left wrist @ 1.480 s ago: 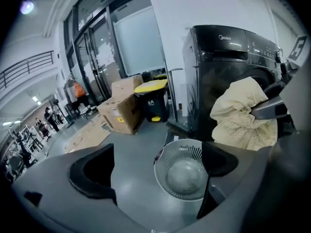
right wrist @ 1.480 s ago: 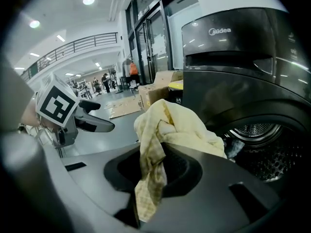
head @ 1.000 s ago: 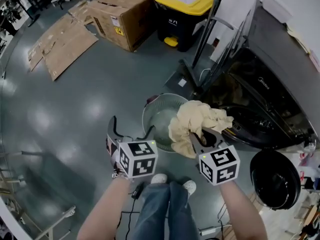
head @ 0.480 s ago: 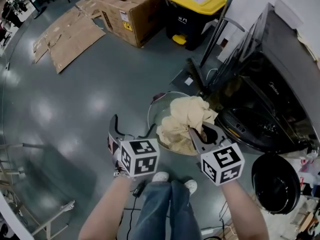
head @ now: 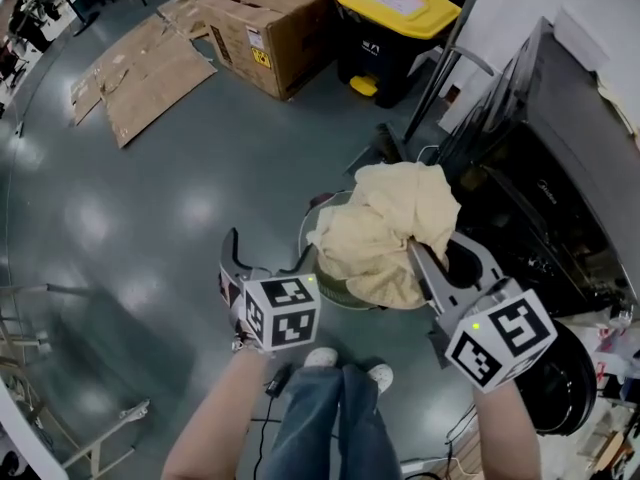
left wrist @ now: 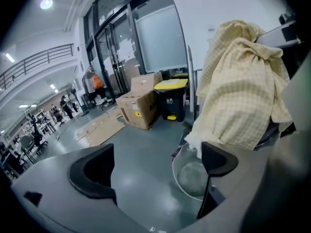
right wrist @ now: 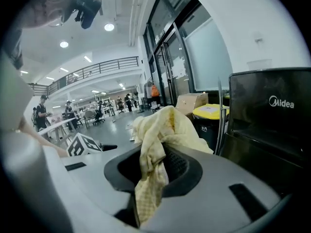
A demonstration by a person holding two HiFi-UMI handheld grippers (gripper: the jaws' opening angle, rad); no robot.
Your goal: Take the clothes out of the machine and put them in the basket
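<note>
A pale yellow checked cloth (head: 390, 223) hangs bunched from my right gripper (head: 432, 256), whose jaws are shut on a fold of it (right wrist: 155, 149). The cloth is held up over the round grey basket (head: 306, 236) on the floor, its lower edge near the rim. In the left gripper view the cloth (left wrist: 238, 96) hangs at the right above the basket (left wrist: 192, 176). My left gripper (head: 268, 258) stands open and holds nothing, just left of the basket. The dark washing machine (head: 540, 188) stands open at the right.
A black round door (head: 565, 373) lies low at the right beside the machine. A cardboard box (head: 265, 23), a yellow-lidded black bin (head: 395, 23) and flattened cardboard (head: 140, 68) lie farther off. The person's legs and shoes (head: 320, 408) are just below the basket.
My right gripper has risen and swung right with the cloth, which now hangs higher over the basket. The left gripper has stayed in place, still open.
</note>
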